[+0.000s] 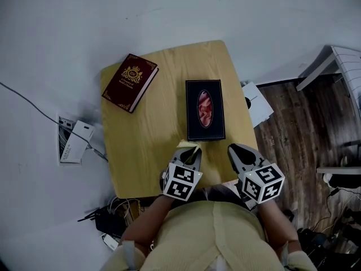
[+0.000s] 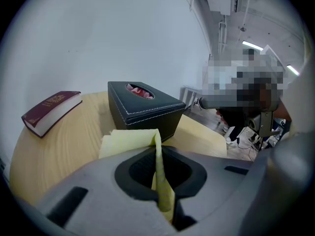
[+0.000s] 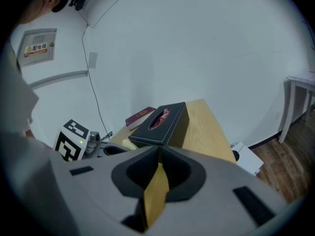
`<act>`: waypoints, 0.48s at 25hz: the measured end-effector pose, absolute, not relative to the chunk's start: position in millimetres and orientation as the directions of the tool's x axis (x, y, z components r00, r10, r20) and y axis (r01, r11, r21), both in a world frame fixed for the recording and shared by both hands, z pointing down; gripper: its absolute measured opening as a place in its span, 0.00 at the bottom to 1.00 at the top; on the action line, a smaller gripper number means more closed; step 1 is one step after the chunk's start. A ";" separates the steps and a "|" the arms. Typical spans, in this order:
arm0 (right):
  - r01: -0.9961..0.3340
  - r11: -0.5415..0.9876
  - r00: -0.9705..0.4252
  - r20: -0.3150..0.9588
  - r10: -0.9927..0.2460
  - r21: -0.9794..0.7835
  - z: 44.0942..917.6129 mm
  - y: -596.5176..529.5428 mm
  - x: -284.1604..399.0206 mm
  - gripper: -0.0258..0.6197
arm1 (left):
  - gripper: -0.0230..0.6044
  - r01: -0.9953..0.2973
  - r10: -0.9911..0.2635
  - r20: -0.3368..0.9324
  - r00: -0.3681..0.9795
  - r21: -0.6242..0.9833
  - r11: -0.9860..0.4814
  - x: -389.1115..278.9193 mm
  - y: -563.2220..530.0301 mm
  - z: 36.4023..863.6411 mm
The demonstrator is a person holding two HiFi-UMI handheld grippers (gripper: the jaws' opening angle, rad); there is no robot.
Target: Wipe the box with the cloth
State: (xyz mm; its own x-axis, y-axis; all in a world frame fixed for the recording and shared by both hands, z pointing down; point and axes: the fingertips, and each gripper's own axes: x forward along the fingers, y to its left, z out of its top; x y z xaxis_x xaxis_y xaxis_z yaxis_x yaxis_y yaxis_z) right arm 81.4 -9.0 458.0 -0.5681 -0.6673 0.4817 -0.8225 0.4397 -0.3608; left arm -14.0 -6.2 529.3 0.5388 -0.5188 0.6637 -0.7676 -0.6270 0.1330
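1. White wall surrounds a small rounded wooden tabletop (image 1: 152, 140) on its far sides, and dark plank floor shows at 3 o'clock.
2. On it, a black box (image 1: 205, 110) sits right of centre. Its long axis runs from 12 to 6 o'clock in the head view, and its oval opening faces up with something pink inside. A red book (image 1: 130, 82) lies well apart, at 10 o'clock from the box.
3. The left tool (image 1: 189, 151) is clamped on a yellow cloth (image 2: 129, 142). One fold is pinched between its jaws and the rest spreads ahead over the tabletop.
4. The right tool (image 1: 238, 151) has its jaws together with nothing held. It hangs near the tabletop's near edge, at 5 o'clock from the box.
5. From the left tool, the box's near short end lies at 12 to 1 o'clock, just beyond the cloth's front edge. I cannot tell whether the cloth touches the box.
6. The cloth-bearing left hand is nearer that end, so the wipe probably calls for a lift onto the lid and a stroke along the long axis.
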 end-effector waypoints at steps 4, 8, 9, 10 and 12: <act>-0.824 0.427 -0.564 0.484 -0.669 -0.372 460.2 -10.3 87.1 0.11 | 0.08 -0.735 -0.484 0.668 0.566 0.142 -0.663 4.5 -7.8 532.2; -0.828 0.418 -0.559 0.486 -0.672 -0.374 461.3 -11.5 92.6 0.11 | 0.08 -0.697 -0.445 0.667 0.598 0.158 -0.699 23.0 -7.7 532.7; -0.829 0.415 -0.557 0.486 -0.674 -0.374 461.5 -11.9 94.0 0.11 | 0.08 -0.688 -0.436 0.666 0.605 0.162 -0.707 27.1 -7.8 532.5; -0.831 0.411 -0.554 0.487 -0.675 -0.375 461.6 -12.3 95.3 0.11 | 0.08 -0.678 -0.426 0.666 0.612 0.165 -0.716 31.0 -7.9 532.2; -0.834 0.404 -0.548 0.487 -0.680 -0.376 461.5 -12.6 98.3 0.11 | 0.08 -0.659 -0.409 0.664 0.626 0.171 -0.732 38.6 -7.2 531.8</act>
State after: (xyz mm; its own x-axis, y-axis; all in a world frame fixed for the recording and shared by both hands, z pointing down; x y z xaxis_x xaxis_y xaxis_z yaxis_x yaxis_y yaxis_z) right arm 98.3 -12.6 461.5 -0.5485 -0.6801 0.4865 -0.8341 0.4036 -0.3761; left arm 38.6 -7.2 531.8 0.6261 -0.4086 0.6641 -0.6591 -0.7323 0.1709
